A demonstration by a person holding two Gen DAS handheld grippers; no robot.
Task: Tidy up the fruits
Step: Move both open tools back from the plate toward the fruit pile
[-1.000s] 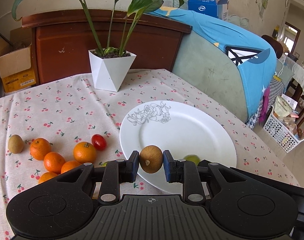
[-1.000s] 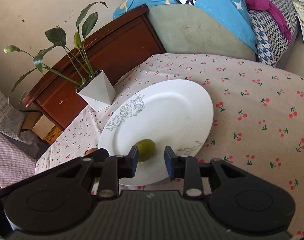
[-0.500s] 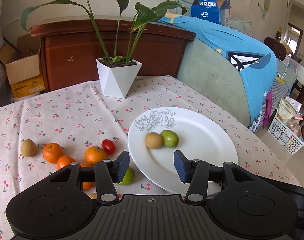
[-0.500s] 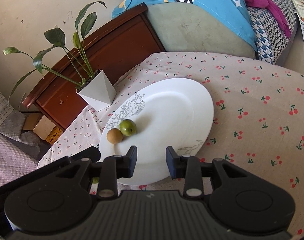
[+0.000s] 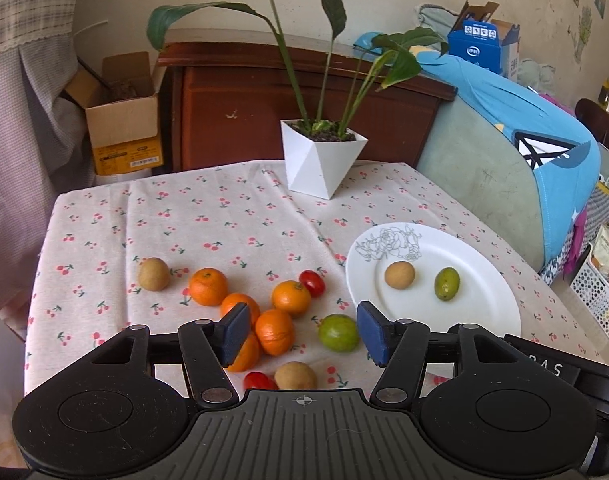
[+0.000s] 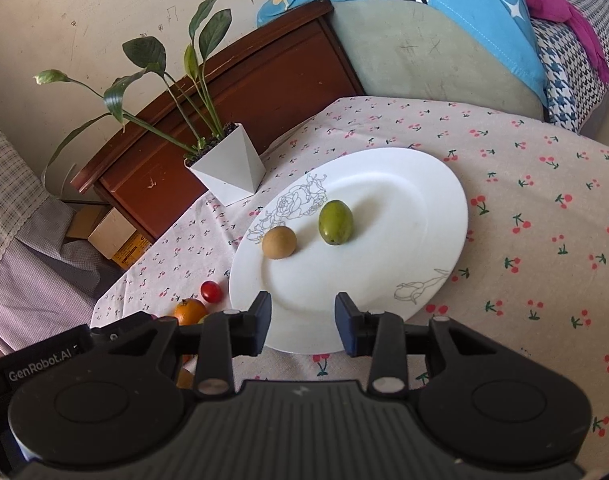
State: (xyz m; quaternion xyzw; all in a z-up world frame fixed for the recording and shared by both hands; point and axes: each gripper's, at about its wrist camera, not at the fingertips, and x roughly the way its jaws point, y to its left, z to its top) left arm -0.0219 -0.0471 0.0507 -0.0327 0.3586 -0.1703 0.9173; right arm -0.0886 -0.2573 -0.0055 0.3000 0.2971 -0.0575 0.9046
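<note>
A white plate [image 5: 484, 304] [image 6: 424, 184] holds a brown round fruit [image 5: 400, 275] [image 6: 279, 242] and a green oval fruit [image 5: 447, 283] [image 6: 335, 222]. Left of the plate on the cloth lie several oranges [image 5: 208, 286], a green round fruit [image 5: 338, 333], two cherry tomatoes [image 5: 312, 283] and two more brown fruits [image 5: 154, 274]. My left gripper [image 5: 300, 334] is open and empty, above the oranges and the green fruit. My right gripper [image 6: 302, 322] is open and empty over the plate's near rim.
A white pot with a green plant [image 5: 322, 164] [image 6: 228, 168] stands at the table's back. A wooden cabinet [image 5: 296, 108], a cardboard box [image 5: 124, 120] and a sofa with a blue cover [image 5: 516, 152] surround the cherry-print table [image 5: 224, 216].
My left gripper let go of the brown fruit onto the plate, opened wide and pulled back left over the oranges. The green fruit now lies apart from the brown one. The right gripper barely moved.
</note>
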